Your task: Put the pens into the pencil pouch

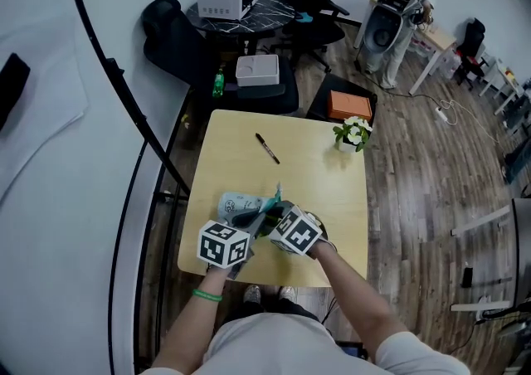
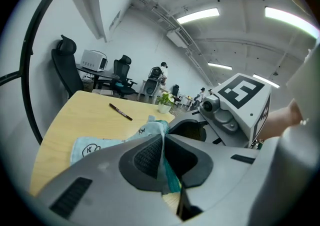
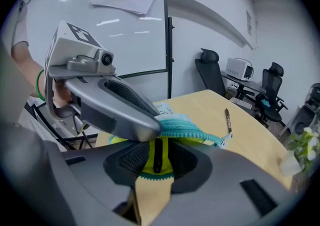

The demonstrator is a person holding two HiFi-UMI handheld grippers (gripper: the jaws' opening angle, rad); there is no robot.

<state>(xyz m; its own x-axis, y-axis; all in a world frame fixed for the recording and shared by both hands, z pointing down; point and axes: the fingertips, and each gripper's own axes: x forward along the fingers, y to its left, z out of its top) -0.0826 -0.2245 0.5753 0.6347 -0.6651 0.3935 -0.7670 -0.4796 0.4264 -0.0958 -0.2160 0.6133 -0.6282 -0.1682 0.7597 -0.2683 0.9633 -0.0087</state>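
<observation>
Pale-teal fabric pencil pouch (image 1: 236,203) is pinched near the light wooden table's (image 1: 332,191) front edge by both left gripper (image 2: 162,161) and right gripper (image 3: 157,157), each clamped on its cloth. The dark pen (image 1: 267,148) is seen lying diagonally well beyond, slightly nearer the right one.

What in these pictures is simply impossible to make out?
Right gripper view: the dark strip between the right gripper jaws could be a pen or a gap.
Head view: the left gripper and the right one cover most of the pouch.
Every view: fabric hides the pouch's inside, so pens there cannot be counted.
Head view: the loose pen is too small for any print.
</observation>
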